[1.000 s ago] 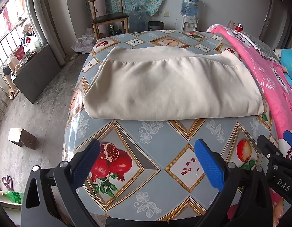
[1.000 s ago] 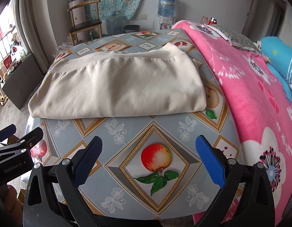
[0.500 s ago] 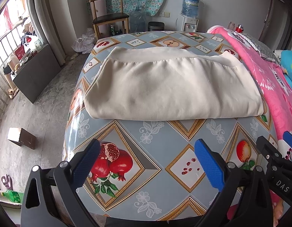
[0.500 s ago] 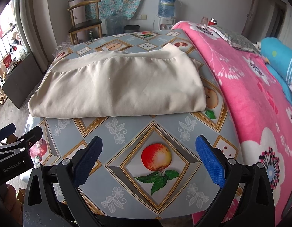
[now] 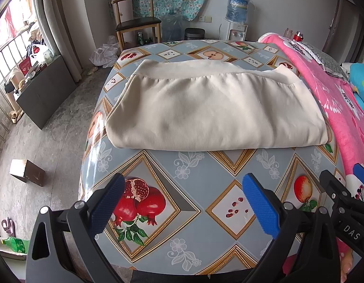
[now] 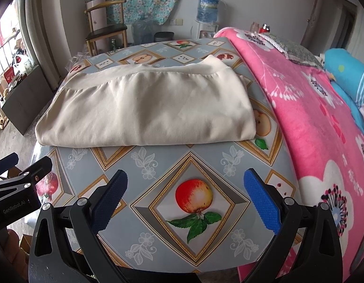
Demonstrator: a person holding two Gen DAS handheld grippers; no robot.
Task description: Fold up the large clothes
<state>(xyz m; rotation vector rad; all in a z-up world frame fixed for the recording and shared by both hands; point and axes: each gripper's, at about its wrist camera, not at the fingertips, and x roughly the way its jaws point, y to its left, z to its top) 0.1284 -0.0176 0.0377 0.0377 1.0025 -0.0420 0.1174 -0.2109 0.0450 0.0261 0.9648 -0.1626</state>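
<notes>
A cream garment (image 5: 212, 108) (image 6: 146, 108) lies folded into a flat rectangle across the middle of a table with a fruit-print cloth (image 5: 205, 167) (image 6: 205, 160); its ribbed hem runs along the far edge. My left gripper (image 5: 182, 202) hovers open over the near table edge, well short of the garment, nothing between its blue pads. My right gripper (image 6: 185, 199) is open too, above the printed apple, also short of the garment. Each gripper shows at the edge of the other's view.
A bed with a pink flowered blanket (image 6: 311, 122) butts against the table's right side, a blue pillow (image 6: 347, 70) on it. A wooden chair (image 5: 137, 26), a water dispenser (image 5: 237, 16) and a bin stand by the far wall. A box (image 5: 26, 172) sits on the concrete floor at left.
Both grippers have drifted very slightly; the garment has not moved and both grippers stay open.
</notes>
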